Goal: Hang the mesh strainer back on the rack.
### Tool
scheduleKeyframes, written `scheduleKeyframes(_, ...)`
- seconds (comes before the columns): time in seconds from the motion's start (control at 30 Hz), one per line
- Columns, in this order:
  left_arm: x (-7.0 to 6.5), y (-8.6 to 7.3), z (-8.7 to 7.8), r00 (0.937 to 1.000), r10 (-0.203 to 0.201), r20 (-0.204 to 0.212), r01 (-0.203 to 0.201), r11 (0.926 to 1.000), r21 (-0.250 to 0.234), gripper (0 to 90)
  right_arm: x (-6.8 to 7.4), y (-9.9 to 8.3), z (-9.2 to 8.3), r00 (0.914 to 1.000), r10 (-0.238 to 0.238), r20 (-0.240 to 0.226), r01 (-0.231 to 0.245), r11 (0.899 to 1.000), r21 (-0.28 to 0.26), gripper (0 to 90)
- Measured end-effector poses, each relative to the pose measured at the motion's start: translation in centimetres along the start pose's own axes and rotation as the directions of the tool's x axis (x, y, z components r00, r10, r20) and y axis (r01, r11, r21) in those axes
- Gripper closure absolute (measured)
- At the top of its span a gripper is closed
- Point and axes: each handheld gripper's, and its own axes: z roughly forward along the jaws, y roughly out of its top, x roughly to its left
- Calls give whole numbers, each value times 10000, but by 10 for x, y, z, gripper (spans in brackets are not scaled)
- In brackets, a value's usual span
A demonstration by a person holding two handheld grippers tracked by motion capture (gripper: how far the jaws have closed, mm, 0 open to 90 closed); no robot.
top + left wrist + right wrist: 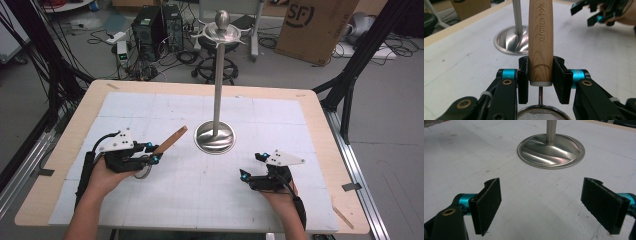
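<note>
Left gripper (540, 80) clamps the wooden handle (540, 42) of a strainer between its two black jaws, the pads pressing both sides near the handle's lower end. Right gripper (541, 202) stands wide apart with nothing between its jaws, resting low over the table (75, 125) on the person's right.

Much of the strainer is hidden. In the left gripper view its mesh bowl (541, 115) is cut off by the bottom edge, and the handle's tip runs out of the top. In the high view the bowl is mostly covered by the gripper and hand (107, 175); a bit of metal rim shows beneath.

The handle is light wood with visible grain, stamped "KITCHEN TOOL", ending in a pale collar from which a thin metal stem leads to the mesh. It points up and toward the stand (216, 135), over the left part of the table.

One strainer, one steel stand with a round base and hooked top, two grippers.
</note>
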Motion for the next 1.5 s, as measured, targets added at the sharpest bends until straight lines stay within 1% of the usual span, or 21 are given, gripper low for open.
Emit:
scheduleKeyframes(0.07,2,4,1,10000,-14,43,14,10000,28,687,0,0,0,10000,4,-9,-4,10000,23,154)
scheduleKeyframes(0.17,4,14,2,9997,56,228,-58,9999,97,687,0,0,-1,10000,20,-20,-20,10000,-50,154)
scheduleKeyframes(0.3,6,30,3,9987,275,440,-276,9996,26,687,-1,2,-2,10000,4,-3,-4,9999,-144,154)
scheduleKeyframes(0.37,6,38,3,9978,483,462,-487,9988,61,687,-1,2,-2,10000,16,-23,-16,9999,-139,154)
scheduleKeyframes(0.47,6,49,3,9965,652,528,-647,9978,-115,687,-1,2,-3,10000,32,-43,-33,9998,-183,154)
scheduleKeyframes(0.63,6,63,2,9959,616,665,-569,9959,-706,687,-1,2,-3,10000,28,-31,-29,9998,-177,154)
scheduleKeyframes(0.8,8,76,4,9938,712,849,-650,9951,-742,687,-1,2,-3,10000,-27,-40,26,9999,-171,154)
scheduleKeyframes(0.87,10,82,4,9939,732,823,-667,9946,-792,687,-1,2,-3,10000,5,-38,-6,9998,-178,154)
scheduleKeyframes(1.0,15,96,3,9932,687,940,-583,9923,-1095,687,-1,2,-3,10000,22,-53,-23,9998,-176,154)
scheduleKeyframes(1.1,18,107,1,9923,732,996,-602,9899,-1280,686,-1,2,-3,10000,-25,-53,24,9998,-196,154)
scheduleKeyframes(1.27,23,124,2,9896,835,1170,-678,9889,-1320,686,-2,2,-2,10000,-33,-38,32,9998,-202,154)
scheduleKeyframes(1.3,23,124,2,9896,835,1170,-678,9889,-1320,687,-2,2,-2,10000,-42,-35,42,9998,-176,154)
scheduleKeyframes(1.33,24,131,1,9887,960,1154,-819,9893,-1206,687,-1,2,-2,10000,-36,-45,35,9998,-177,154)
scheduleKeyframes(1.4,25,138,0,9870,1135,1137,-999,9879,-1186,687,-1,2,-2,10000,-36,-37,36,9998,-179,154)
scheduleKeyframes(1.5,27,149,-4,9859,1248,1118,-1094,9849,-1345,686,-1,2,-3,10000,-18,-44,18,9998,-180,154)
